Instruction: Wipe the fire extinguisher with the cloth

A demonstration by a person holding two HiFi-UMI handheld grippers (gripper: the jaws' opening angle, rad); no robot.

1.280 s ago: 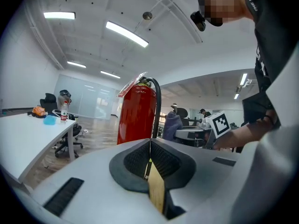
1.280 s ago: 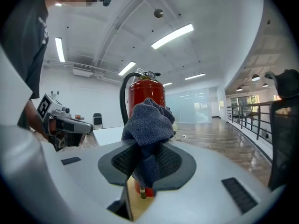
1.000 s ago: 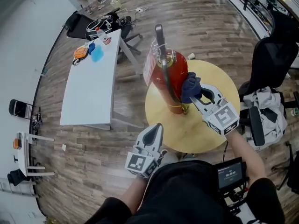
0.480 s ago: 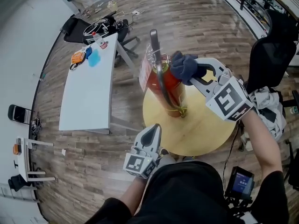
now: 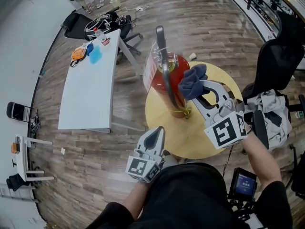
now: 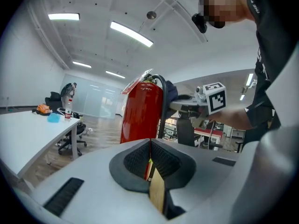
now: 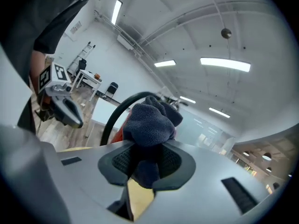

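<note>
The red fire extinguisher (image 5: 174, 80) stood upright on the round yellow table (image 5: 209, 137), toward its 9 o'clock side, with a black hose down its front and a white tag at its neck. The dark blue cloth (image 5: 191, 81), bunched in the right gripper (image 5: 196, 87), lay against its upper body at 3 o'clock.

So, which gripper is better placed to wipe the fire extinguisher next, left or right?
Right. The right gripper is shut on the cloth, close beside the fire extinguisher on the round table. The left gripper is shut on nothing and sits back near the person's body.
</note>
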